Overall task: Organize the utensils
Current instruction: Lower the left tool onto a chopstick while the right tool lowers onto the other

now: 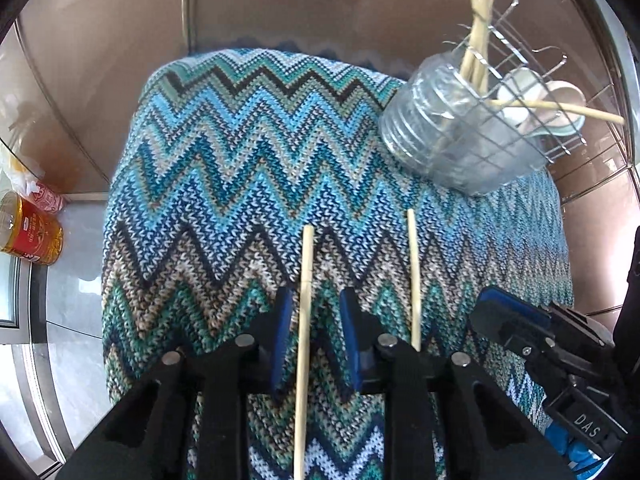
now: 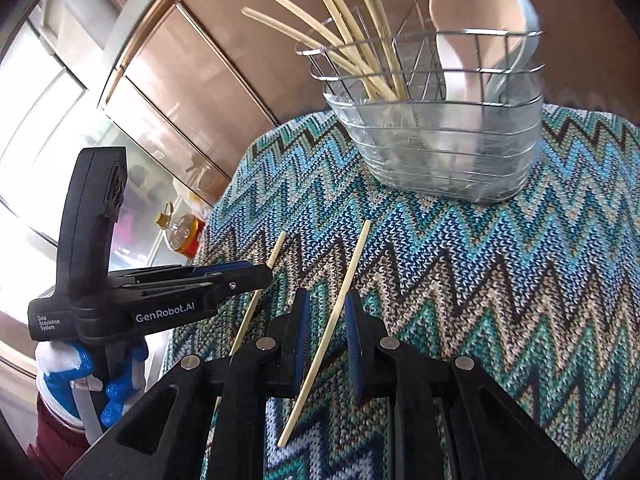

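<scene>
Two loose chopsticks lie side by side on the zigzag-knit cloth (image 1: 248, 168) covering the table, both on the near side of the wire caddy (image 2: 432, 120), well apart from it. The left chopstick (image 1: 305, 300) runs between the blue pads of the left hand-held gripper (image 1: 316, 320), whose jaws stand a little apart with a gap on each side of the stick, so nothing is clamped. The right chopstick (image 2: 340, 320) lies between the pads of the right hand-held gripper (image 2: 328, 328); those jaws are nearly together, yet whether they press the stick I cannot tell. Between the chopsticks' far tips and the caddy the cloth is bare. The caddy, wire above with a clear ribbed base, sits toward the far edge of the cloth; its left compartment holds a bundle of chopsticks (image 2: 352, 40) leaning left, its right compartment pale spoons (image 2: 472, 20). Left of the caddy the cloth drops off the table edge, and beyond that edge stands a bottle of amber oil (image 2: 184, 232). A blue-and-white gloved hand (image 2: 80, 376) grips the left tool's handle.
</scene>
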A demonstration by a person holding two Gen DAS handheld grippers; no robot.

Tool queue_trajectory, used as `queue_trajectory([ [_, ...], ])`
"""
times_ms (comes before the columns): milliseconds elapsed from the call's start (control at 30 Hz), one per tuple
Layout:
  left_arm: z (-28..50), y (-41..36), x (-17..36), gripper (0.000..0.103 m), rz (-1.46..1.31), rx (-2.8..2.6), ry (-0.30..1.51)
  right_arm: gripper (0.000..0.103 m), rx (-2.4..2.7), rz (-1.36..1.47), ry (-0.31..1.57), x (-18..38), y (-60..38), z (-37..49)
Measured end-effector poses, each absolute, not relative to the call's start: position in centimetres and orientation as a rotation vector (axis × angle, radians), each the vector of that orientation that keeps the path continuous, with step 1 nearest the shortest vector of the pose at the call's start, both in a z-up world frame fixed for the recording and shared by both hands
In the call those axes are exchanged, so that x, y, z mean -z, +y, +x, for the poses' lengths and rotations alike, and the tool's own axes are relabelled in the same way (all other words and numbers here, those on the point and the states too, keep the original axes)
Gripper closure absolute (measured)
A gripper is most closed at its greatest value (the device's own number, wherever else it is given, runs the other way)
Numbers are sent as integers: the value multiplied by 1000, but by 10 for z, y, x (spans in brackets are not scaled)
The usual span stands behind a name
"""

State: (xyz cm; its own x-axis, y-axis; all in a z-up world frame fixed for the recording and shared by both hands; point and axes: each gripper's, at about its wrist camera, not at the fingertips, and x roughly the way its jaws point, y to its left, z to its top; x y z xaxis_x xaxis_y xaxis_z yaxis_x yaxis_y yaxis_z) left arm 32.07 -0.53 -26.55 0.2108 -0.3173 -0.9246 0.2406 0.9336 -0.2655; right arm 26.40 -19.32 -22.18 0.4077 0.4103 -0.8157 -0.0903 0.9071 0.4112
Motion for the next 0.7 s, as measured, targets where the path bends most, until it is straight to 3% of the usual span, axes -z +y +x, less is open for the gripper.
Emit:
queue_trajectory([
  [700,330,4,282,91,-71,429,1333,88,-236,135,1235,269,-124,315],
])
